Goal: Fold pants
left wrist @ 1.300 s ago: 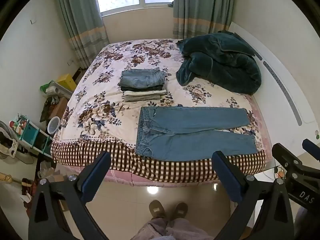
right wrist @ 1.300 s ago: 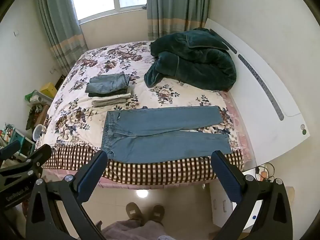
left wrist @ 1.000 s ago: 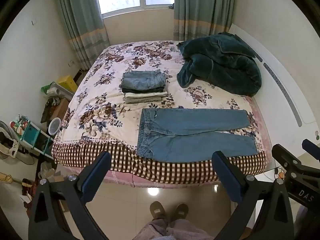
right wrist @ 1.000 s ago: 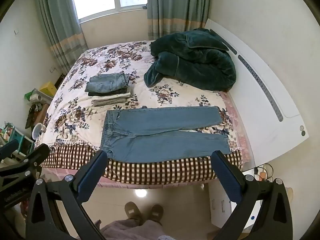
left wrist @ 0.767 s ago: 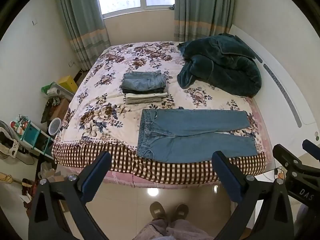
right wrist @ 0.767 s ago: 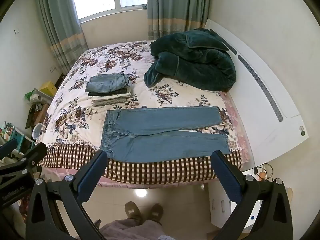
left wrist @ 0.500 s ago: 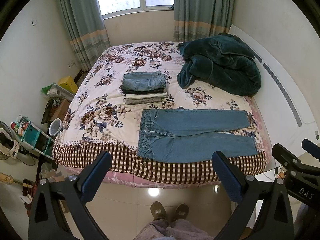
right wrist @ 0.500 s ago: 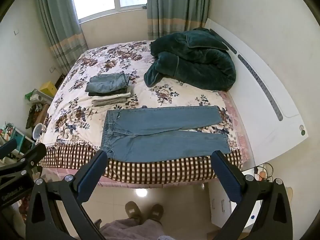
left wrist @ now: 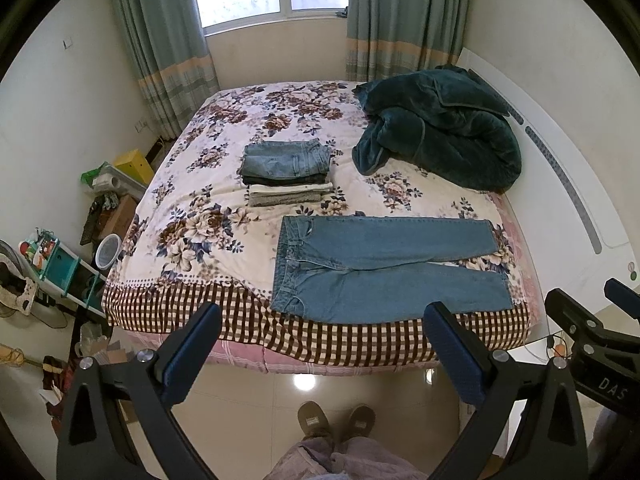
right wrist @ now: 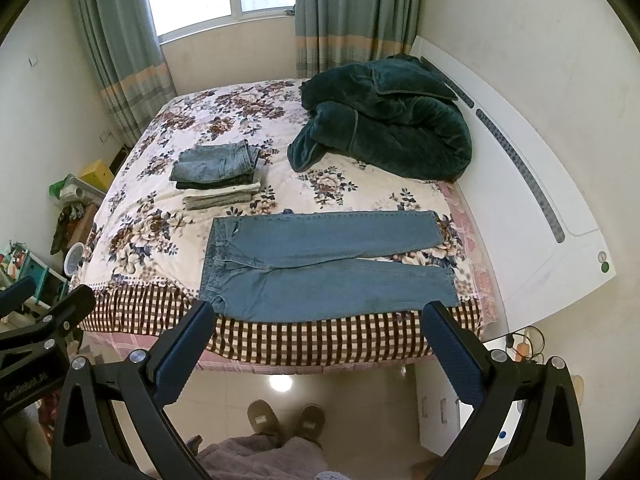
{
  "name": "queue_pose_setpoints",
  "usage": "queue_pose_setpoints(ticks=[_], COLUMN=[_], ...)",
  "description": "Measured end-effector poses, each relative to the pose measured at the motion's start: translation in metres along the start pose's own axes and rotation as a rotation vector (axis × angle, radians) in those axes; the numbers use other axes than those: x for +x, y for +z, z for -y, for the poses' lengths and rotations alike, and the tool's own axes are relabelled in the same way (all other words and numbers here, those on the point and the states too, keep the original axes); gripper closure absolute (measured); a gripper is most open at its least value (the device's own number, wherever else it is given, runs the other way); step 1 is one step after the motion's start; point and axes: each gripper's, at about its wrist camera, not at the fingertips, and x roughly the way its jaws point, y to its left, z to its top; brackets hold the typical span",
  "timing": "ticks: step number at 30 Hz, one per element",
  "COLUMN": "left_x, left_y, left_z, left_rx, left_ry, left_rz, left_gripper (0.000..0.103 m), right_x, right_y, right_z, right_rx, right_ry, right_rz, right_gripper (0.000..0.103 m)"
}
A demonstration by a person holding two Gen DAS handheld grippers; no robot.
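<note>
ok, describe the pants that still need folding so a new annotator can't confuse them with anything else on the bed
Start at the floral-sheeted bed and go to its near edge, by the brown checked border. The unfolded jeans lie flat there, waistband left, both legs stretched right. The stack of folded clothes behind them is compact, and the dark green quilt is bunched; only these jeans are spread full length.

Right gripper (right wrist: 320,326) hangs wide open over the floor, holding nothing, short of the bed (right wrist: 132,308). Blue jeans (right wrist: 320,264) lie flat along the near edge, waistband left, both legs running right. Beyond them sits a stack of folded clothes (right wrist: 218,176), with a dark green blanket (right wrist: 392,128) heaped by the white headboard (right wrist: 532,200).
</note>
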Motion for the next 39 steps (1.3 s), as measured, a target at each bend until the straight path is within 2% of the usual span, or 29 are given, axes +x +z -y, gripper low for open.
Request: queue_pose_setpoints(ticks=[39], left_x=[0.0036], left_y=[-0.0009], left_z=[-0.0026], left_rx=[-0.004], left_ry=[-0.002], left_rz=[0.001], left_gripper=[0.001], right_x=[0.0063], right_y=[-0.0014], right_z=[0.0043], right_rx=[-0.011], right_ry=[-0.009], right_rz=[-0.008], right_gripper=[0.000])
